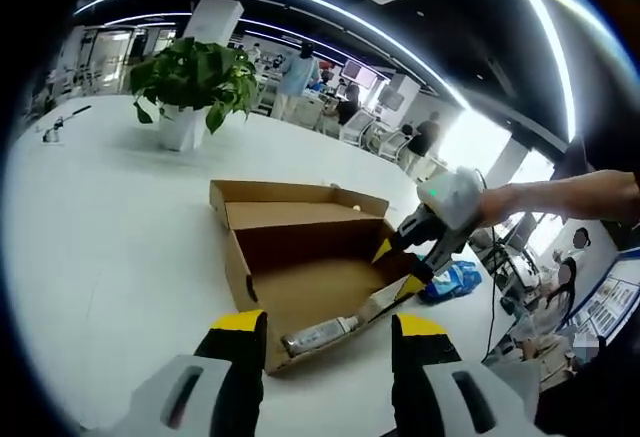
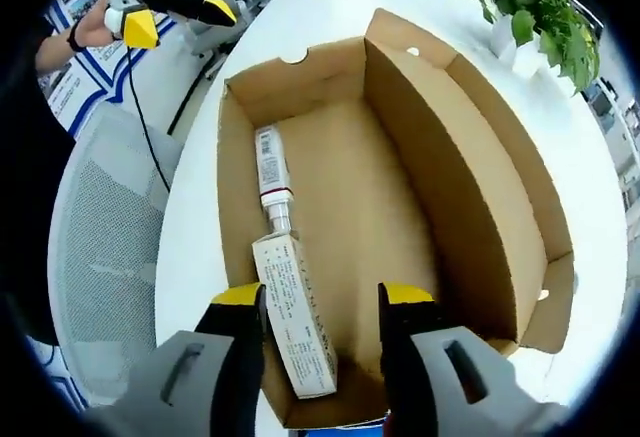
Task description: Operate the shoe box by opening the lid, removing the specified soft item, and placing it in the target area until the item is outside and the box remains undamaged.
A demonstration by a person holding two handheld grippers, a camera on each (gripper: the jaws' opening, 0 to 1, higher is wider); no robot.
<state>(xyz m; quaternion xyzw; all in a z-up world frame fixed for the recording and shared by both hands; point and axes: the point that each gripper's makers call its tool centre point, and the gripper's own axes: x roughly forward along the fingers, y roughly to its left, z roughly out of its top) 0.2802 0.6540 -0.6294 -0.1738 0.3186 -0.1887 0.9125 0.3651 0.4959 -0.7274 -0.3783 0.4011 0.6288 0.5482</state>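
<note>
At the bottom of the left gripper view, the left gripper (image 1: 328, 329) is seen with its yellow-tipped jaws parted and nothing between them, held just short of the near edge of the box (image 1: 300, 277). The box lies open on the white table (image 1: 100, 257), its lid (image 1: 300, 207) folded back on the far side. A tube (image 1: 318, 336) is seen lying inside against the near wall. At centre right the right gripper (image 1: 400, 267) is reached over the box's right-hand wall, a hand (image 1: 500, 200) behind it; its jaws are spread. A blue packet (image 1: 452, 280) lies on the table just beyond that gripper. Farther off, at upper left, a potted plant (image 1: 190, 87) stands on the table, and people and desks are seen behind it.

In the right gripper view the box interior (image 2: 370, 187) is looked into from above, which the other view does not offer. Between the released jaws of the right gripper (image 2: 322, 302) a slim white carton (image 2: 295, 317) is seen on the box floor, touching the left jaw but not clamped. The tube (image 2: 270, 172) lies end to end with it, farther in along the left wall. A mesh chair (image 2: 110, 247) is seen at left, the left gripper (image 2: 175, 12) at upper left, the plant (image 2: 530, 7) at upper right.
</note>
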